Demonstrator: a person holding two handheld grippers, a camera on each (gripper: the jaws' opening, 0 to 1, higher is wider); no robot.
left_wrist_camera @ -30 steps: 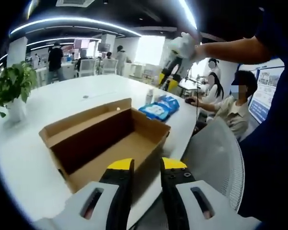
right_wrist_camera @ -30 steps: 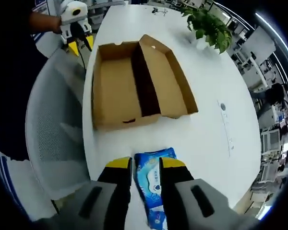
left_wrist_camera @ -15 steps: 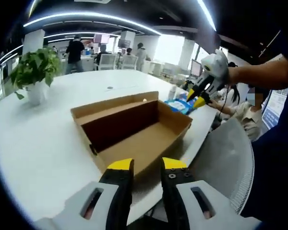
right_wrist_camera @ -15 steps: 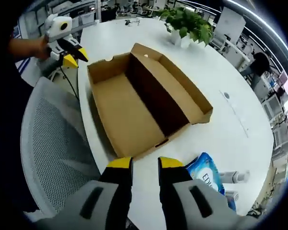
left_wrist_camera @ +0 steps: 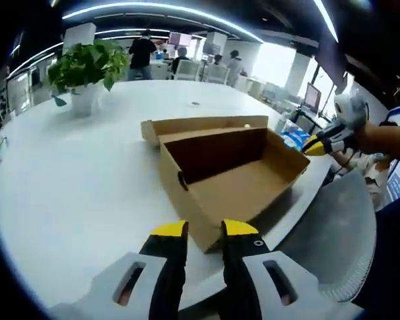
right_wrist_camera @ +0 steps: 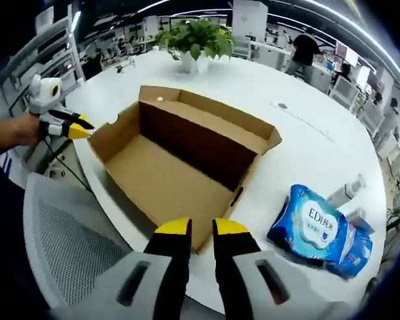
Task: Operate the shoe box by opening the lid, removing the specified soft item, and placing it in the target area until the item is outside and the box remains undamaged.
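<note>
the open shoe box [right_wrist_camera: 187, 167] sits mid frame, blue soft pack [right_wrist_camera: 315, 227] at lower right. both grippers [left_wrist_camera: 203, 230] [right_wrist_camera: 193, 228] have fingers nearly together, holding nothing.

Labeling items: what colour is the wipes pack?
Blue with white print, wipes pack; clearest in the right gripper view.

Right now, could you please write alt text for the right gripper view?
An open, empty cardboard shoe box sits on a white table, with a blue wipes pack lying on the table beside it. The right tool, nearly closed and empty, points at the box; the left tool hovers at its far end.
</note>
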